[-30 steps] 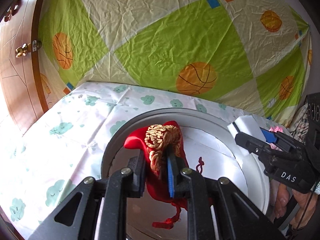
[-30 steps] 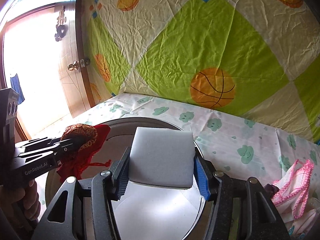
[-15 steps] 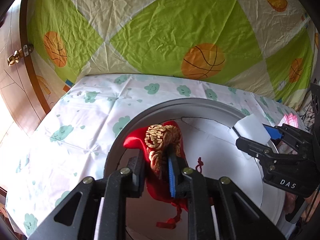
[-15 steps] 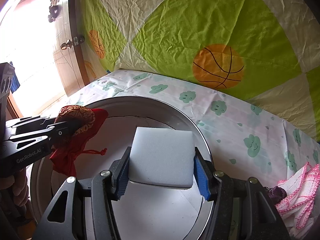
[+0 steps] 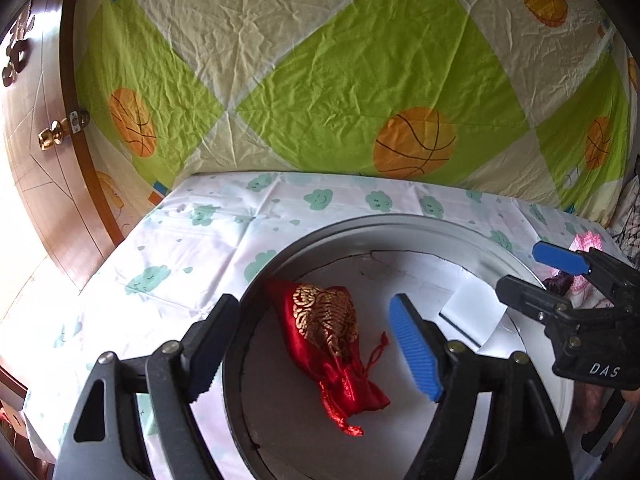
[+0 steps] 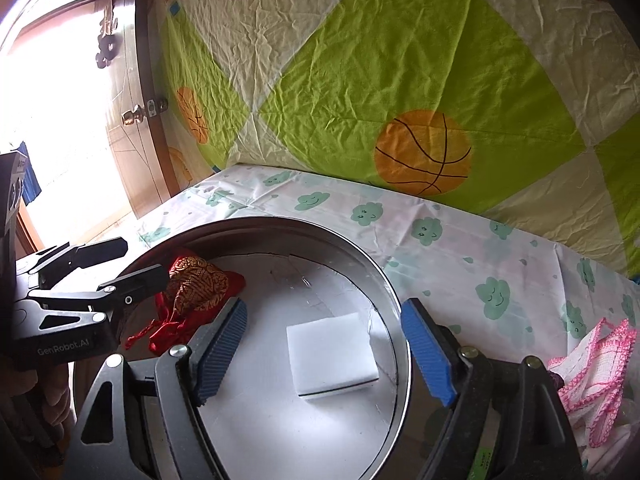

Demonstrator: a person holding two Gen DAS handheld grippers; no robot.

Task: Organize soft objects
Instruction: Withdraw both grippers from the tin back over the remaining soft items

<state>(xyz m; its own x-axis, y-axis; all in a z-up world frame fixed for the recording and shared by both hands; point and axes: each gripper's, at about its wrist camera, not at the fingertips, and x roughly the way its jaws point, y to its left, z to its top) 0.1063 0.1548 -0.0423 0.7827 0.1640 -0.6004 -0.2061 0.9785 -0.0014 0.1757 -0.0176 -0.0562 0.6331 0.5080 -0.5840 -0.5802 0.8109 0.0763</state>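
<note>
Both tools — left and right — having just been opening, are being held wide; red pouch and white sponge are lying released in the round tin, pink-edged cloth at three o'clock being left outside.

**Cloud-Print Surface and Its Load**

Covered in a creased white sheet with green smiling clouds, backed by a rumpled cloth of green and cream diamonds with orange basketballs. Set directly on the sheet: a round grey metal tray with a raised rim and white lining. Just beside the tray, at the right edge: a crumpled white cloth with pink crocheted trim, partly out of frame.
</note>
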